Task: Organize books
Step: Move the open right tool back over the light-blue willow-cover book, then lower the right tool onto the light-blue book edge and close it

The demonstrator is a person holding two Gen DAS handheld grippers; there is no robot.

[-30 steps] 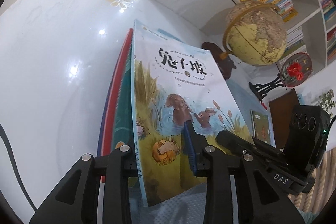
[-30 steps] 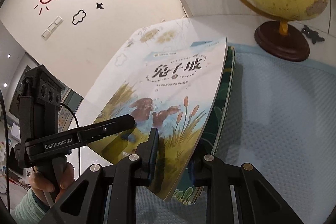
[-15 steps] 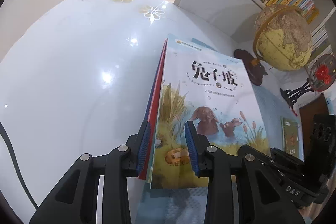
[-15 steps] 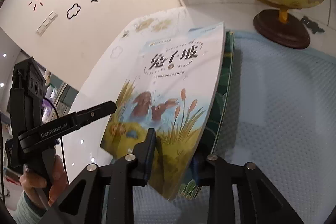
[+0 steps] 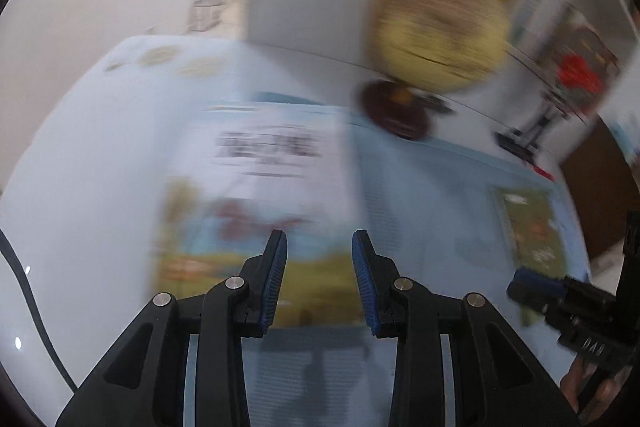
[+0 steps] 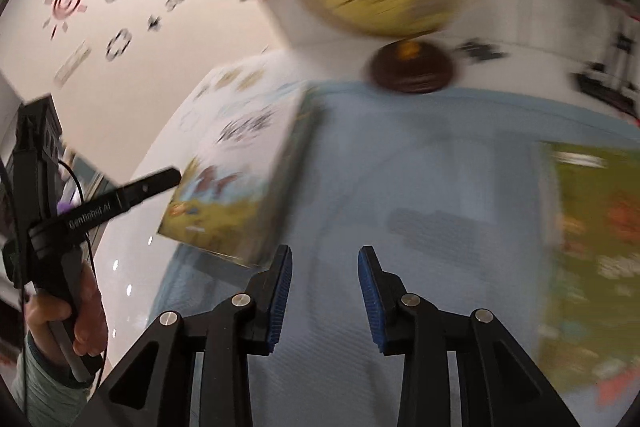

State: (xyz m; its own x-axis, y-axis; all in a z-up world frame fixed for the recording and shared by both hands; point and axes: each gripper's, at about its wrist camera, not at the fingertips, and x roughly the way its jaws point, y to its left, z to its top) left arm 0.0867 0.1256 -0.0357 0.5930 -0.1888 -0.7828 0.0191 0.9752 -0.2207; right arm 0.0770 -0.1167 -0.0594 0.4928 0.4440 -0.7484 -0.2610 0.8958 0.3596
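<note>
Both views are smeared by motion. The stack of picture books (image 5: pixel 260 187), rabbit cover on top, lies flat where the white table meets the blue mat (image 5: pixel 420 195). My left gripper (image 5: pixel 319 239) hangs above and in front of its near edge, open, nothing between the blue pads. In the right wrist view the stack (image 6: pixel 236 187) is off to the left. My right gripper (image 6: pixel 325 251) is over bare mat (image 6: pixel 420 167), its jaws opening with nothing between them. A single green book (image 6: pixel 596 247) lies on the mat to its right, also visible as the green book (image 5: pixel 528 231).
A yellow globe (image 5: pixel 440 39) on a dark round base stands behind the mat, with bookshelves beyond it. A red ornament on a black stand (image 5: pixel 576 79) sits at the far right. A hand (image 6: pixel 84 311) holds the left gripper's handle at the left edge.
Both grippers let go of the book stack and drew back from it. The stack went from tilted up between the pads to lying flat. Both views swung sideways.
</note>
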